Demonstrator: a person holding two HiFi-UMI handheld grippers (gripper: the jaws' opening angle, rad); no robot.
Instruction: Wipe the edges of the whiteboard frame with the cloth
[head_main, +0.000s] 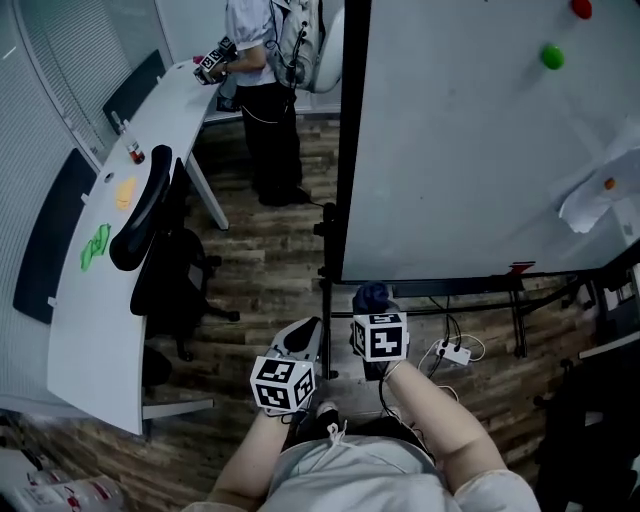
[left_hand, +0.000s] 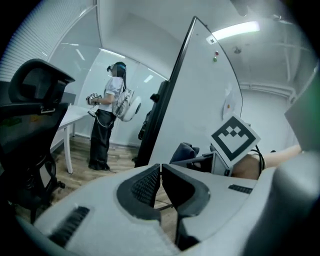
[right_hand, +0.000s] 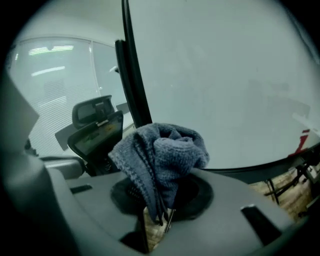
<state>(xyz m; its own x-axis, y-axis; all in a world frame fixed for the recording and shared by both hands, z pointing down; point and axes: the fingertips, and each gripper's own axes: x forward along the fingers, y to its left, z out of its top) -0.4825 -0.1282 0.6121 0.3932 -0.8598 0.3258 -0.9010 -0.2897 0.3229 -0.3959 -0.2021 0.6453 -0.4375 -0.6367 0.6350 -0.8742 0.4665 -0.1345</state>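
1. My right gripper (right_hand: 157, 202) is clamped on a blue-grey cloth (right_hand: 162, 155). The cloth is bunched into a wad that stands up out of the jaws, its long axis along them, aimed at the lower left corner of the whiteboard (head_main: 480, 150).
2. In the head view the cloth sits low in centre frame, right by the black frame (head_main: 352, 140); I cannot tell whether it touches.
3. My left gripper (left_hand: 161, 169) hangs just beside the right, jaws closed together on nothing.
4. Both my forearms reach forward from the bottom of the frame.
5. The frame's left edge runs straight up centre frame and its bottom edge runs right. Wood floor (head_main: 260, 260) separates it from an office chair (head_main: 150, 230). A person (head_main: 265, 90) stands at top centre beside a desk (head_main: 90, 310).
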